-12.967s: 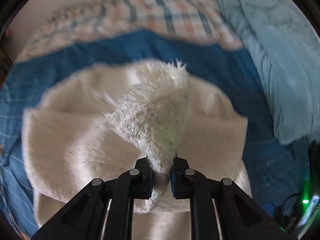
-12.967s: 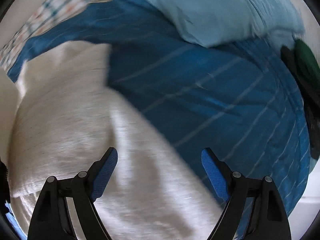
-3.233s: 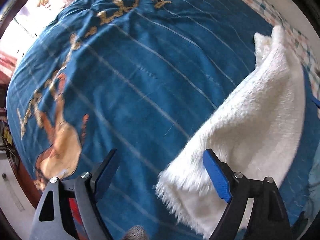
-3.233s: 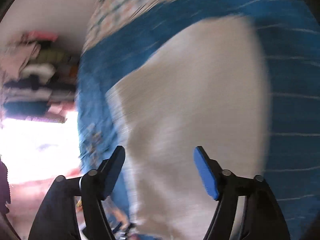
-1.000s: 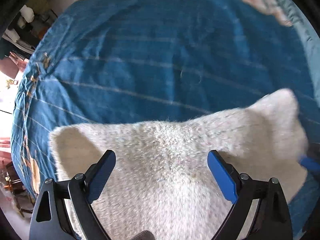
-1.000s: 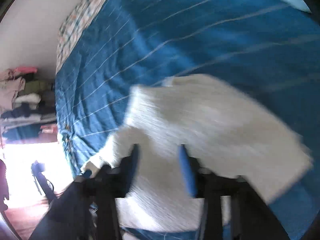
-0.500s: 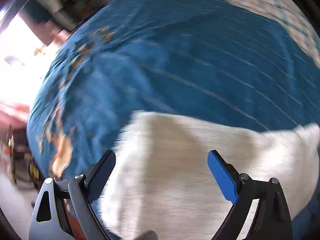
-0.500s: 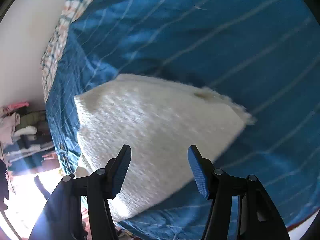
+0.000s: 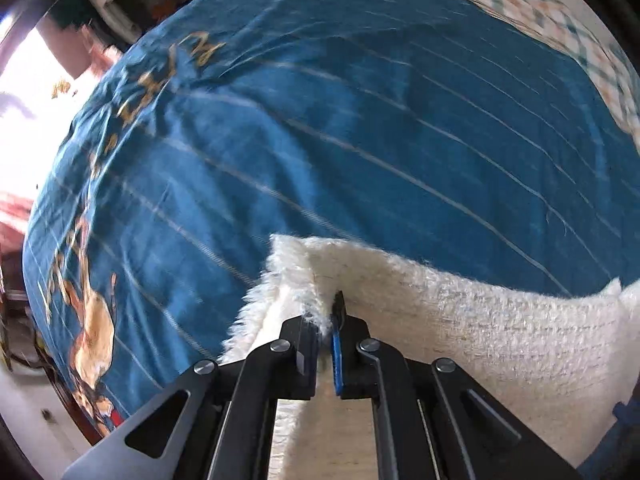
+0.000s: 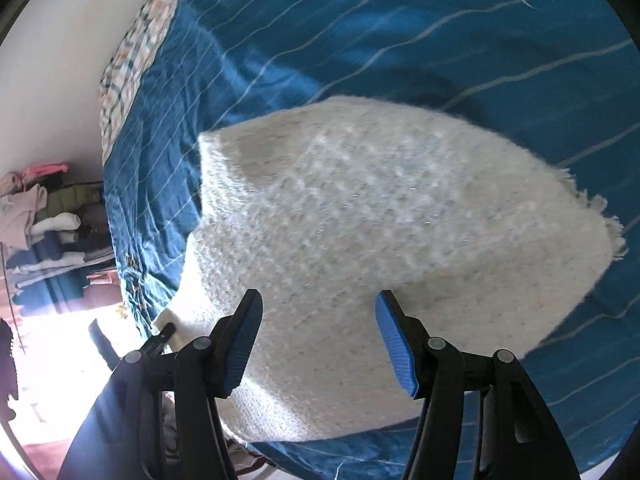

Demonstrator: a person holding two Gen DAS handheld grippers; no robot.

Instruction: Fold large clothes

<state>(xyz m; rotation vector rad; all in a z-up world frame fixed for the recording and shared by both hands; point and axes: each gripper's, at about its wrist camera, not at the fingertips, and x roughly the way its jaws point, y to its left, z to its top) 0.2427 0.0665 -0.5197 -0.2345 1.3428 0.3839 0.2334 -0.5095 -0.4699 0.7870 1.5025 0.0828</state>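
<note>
Lying folded on the blue striped bedspread [image 9: 360,128], the white fuzzy sweater [image 10: 380,220] sits near the bed's edge. Left gripper [image 9: 326,320] is clenched on the sweater's fringed corner, fibres pinched between its pads. Right gripper [image 10: 318,332] hangs with jaws spread wide over the knit, holding nothing; whether its tips touch the fabric is unclear. A checked sheet [image 9: 560,20] borders the far side.
</note>
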